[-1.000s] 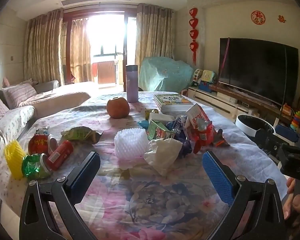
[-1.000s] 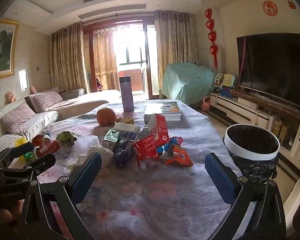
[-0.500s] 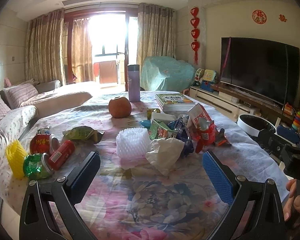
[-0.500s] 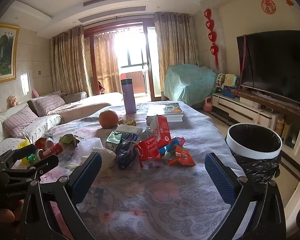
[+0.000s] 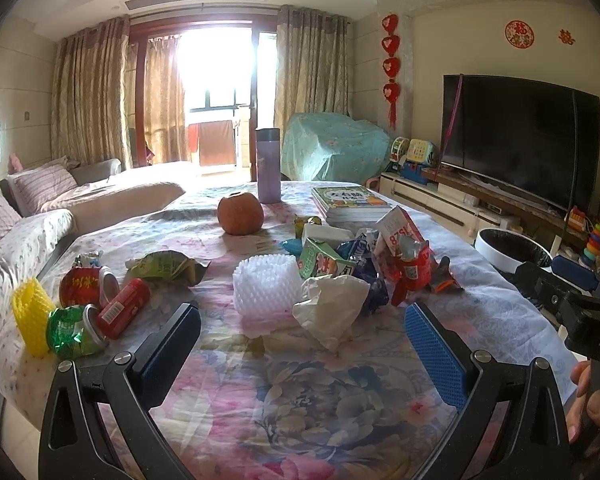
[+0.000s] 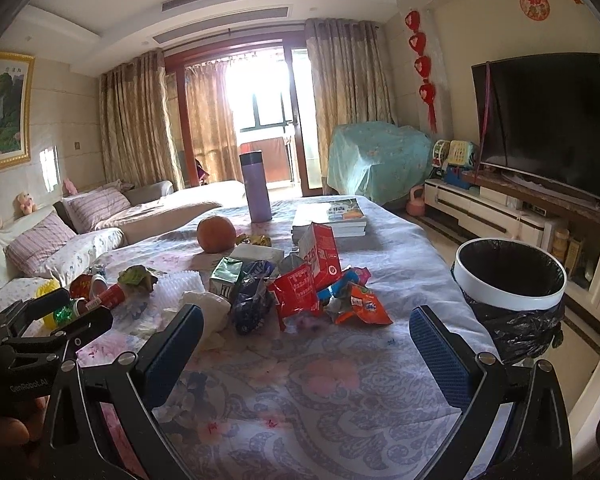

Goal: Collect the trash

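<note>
Trash lies across the floral tablecloth [image 5: 300,400]. A crumpled white tissue [image 5: 332,308] and a white foam net [image 5: 266,286] lie just beyond my open, empty left gripper [image 5: 300,348]. Behind them lie a green carton [image 5: 320,260], a red-white milk carton [image 5: 398,228] and red wrappers [image 5: 416,268]. At the left lie a red can [image 5: 122,308], a green can [image 5: 70,332] and a yellow foam net [image 5: 30,316]. My right gripper [image 6: 304,348] is open and empty, in front of a red wrapper [image 6: 296,294] and an orange wrapper [image 6: 360,306]. The black-lined white bin [image 6: 508,276] stands right of the table.
An orange [image 5: 240,214], a purple flask [image 5: 269,172] and a stack of books [image 5: 348,202] stand at the table's far end. A sofa [image 5: 40,216] runs along the left. A TV [image 5: 520,136] on a low cabinet is at the right.
Both grippers have crept slightly toward the trash and risen a little. Both stay open and nothing on the table has moved.
</note>
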Tool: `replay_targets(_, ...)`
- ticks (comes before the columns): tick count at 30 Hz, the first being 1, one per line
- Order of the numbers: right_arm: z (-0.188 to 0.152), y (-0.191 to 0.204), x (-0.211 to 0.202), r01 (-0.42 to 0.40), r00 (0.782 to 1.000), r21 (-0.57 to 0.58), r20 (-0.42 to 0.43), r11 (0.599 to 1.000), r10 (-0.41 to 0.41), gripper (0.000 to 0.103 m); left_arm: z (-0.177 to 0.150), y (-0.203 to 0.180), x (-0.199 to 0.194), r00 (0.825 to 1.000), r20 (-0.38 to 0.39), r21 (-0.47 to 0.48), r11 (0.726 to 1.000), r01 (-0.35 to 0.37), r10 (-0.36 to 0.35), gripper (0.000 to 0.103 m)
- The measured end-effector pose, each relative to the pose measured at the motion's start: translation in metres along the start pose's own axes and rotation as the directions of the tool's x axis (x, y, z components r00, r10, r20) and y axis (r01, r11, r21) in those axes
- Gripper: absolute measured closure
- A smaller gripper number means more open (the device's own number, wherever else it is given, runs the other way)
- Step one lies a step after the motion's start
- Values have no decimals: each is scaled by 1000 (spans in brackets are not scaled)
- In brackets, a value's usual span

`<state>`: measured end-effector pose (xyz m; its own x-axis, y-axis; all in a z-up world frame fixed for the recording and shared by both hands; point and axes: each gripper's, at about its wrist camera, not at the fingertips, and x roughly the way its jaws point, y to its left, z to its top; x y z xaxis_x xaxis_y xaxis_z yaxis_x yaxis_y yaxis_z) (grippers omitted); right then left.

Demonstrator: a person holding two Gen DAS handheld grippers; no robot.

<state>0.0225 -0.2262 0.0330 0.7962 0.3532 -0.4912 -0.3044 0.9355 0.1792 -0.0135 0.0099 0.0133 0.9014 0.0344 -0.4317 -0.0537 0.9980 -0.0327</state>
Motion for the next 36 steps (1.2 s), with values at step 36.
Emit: replay_targets(36, -4, -8, 31, -65, 994, 35, -81, 997, 67, 0, -7, 1, 35, 997, -82, 21, 1000, -3, 5, 1)
